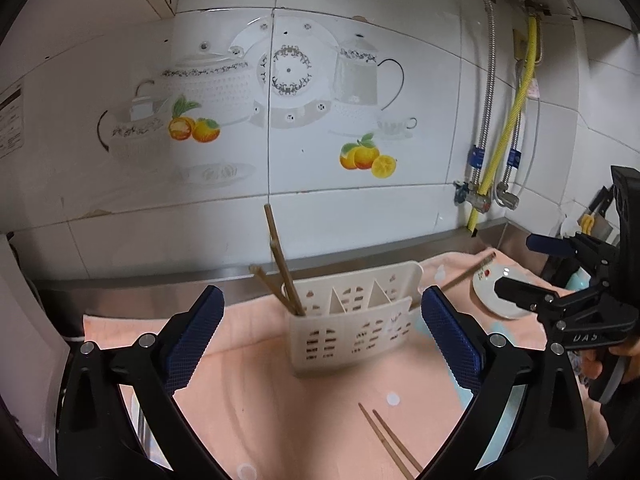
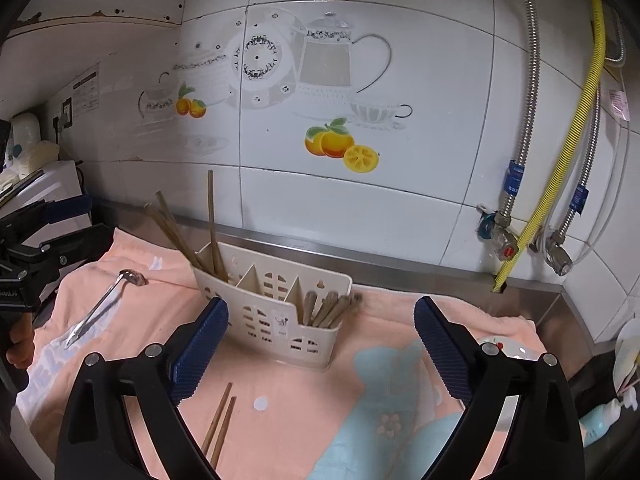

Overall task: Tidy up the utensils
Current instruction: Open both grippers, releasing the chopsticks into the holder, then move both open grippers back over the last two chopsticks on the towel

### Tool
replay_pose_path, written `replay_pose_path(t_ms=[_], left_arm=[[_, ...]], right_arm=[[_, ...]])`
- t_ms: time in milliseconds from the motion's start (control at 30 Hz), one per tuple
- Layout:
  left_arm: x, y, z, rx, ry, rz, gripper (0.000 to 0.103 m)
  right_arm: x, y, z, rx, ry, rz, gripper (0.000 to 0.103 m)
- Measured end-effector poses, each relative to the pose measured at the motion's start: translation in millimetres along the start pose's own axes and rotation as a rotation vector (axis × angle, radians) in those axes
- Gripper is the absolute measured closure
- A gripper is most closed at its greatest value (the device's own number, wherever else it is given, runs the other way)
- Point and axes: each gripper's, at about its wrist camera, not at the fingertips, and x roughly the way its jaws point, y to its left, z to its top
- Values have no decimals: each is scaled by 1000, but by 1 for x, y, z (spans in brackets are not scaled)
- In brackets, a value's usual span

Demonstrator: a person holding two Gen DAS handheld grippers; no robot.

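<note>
Lying on the peach towel just in front of the cream slotted plastic utensil caddy (image 2: 276,312), the loose brown wooden chopstick pair (image 2: 219,426) points lengthwise toward it, between both wide-open, empty grippers, left gripper (image 1: 320,340) and right gripper (image 2: 320,344), about equally near.

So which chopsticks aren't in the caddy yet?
The pair lying flat on the peach towel in front of the caddy: loose chopsticks. The others stand upright in its left compartment.
</note>
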Motion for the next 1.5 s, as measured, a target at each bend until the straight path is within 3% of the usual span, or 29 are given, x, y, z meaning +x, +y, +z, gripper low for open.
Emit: replay_pose_path(t_ms=[400,967,1500], left_arm=[[-24,-6,-40,14,19,3,5],[-43,-4,-108,28,79,71,5],[-47,18,-156,-80,157,106,5]], right_arm=[[-20,17,-39,2,11,39,10],[-25,59,-128,17,109,97,10],[-29,89,-207,49,226,120,11]])
